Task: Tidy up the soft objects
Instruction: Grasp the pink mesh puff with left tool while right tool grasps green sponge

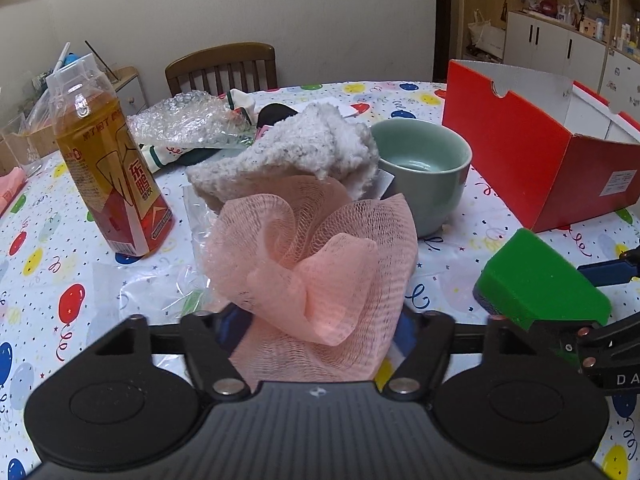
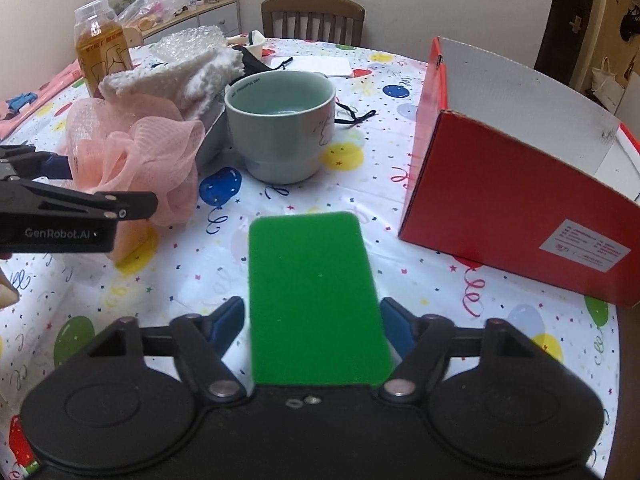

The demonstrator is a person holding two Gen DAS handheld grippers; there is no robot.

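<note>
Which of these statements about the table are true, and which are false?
1. The sponge lies between the right gripper's fingers. True.
2. The box is blue. False: it is red outside and white inside.
3. The pink mesh puff is between the left gripper's fingers. True.
4. The bottle lies on its side. False: it stands upright.
5. The towel lies beside the cup. True.
</note>
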